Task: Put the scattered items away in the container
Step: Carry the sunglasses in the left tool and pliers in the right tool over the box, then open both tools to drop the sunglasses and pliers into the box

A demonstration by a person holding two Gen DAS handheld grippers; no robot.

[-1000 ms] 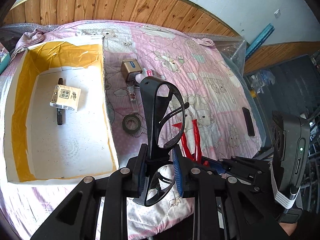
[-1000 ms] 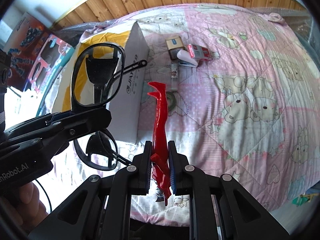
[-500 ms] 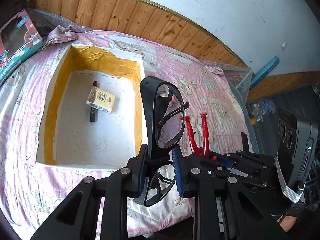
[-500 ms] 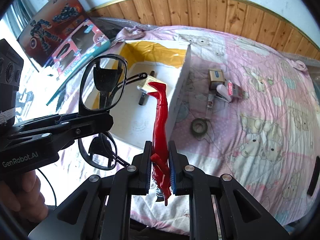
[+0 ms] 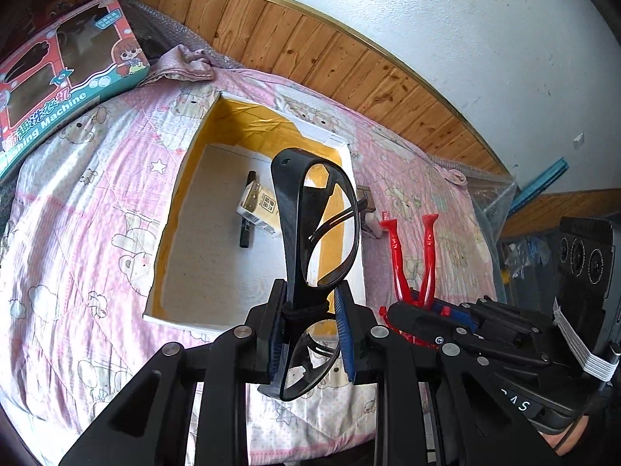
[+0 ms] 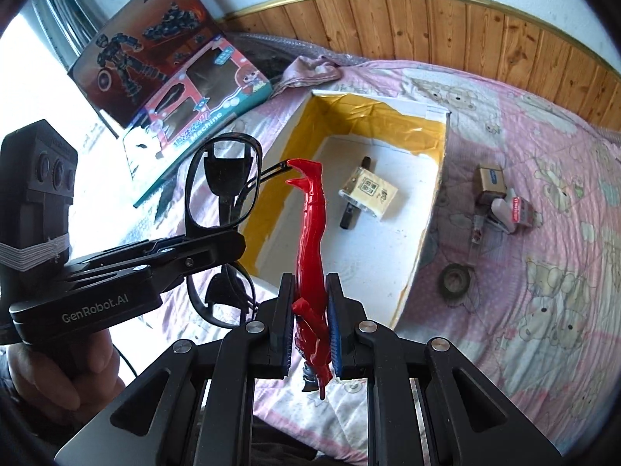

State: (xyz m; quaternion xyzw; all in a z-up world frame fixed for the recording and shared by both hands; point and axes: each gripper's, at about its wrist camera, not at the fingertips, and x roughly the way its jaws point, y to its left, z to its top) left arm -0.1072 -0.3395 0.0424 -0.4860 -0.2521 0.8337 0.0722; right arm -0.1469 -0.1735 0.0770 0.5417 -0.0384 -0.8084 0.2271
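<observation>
wood panelling and a white wall back a bed (image 5: 77, 240) covered in a pink bear-print quilt, and that bed carries everything i'm working with. toy cartons (image 6: 186, 89) lean at its far left edge. the biggest thing on it is the open white box (image 5: 170, 233) with yellow-taped inner walls, lying ahead of both claws with its long axis running near to far; a black marker (image 6: 355, 200) and a small tan packet (image 6: 368, 193) already lie on its floor.

my left claw (image 5: 310, 330) is clamped on a pair of black-framed glasses (image 5: 316, 229), held on end so one lens stands above the fingers and the other hangs below; in its own view the frame overlaps the box's right wall. my right claw (image 6: 308, 330) is closed tight on a red plastic piece (image 6: 310, 233), long and thin, pointing away from me toward the box's near-left corner. i judge both loads are close to the near rim, the left one somewhat nearer, so the drop turns on carrying them forward over the box floor.

to the right of the box, loose on the quilt, wait a dark tape roll (image 6: 454, 281), a small tan carton (image 6: 492, 182) and a red-and-white packet (image 6: 516, 209).
</observation>
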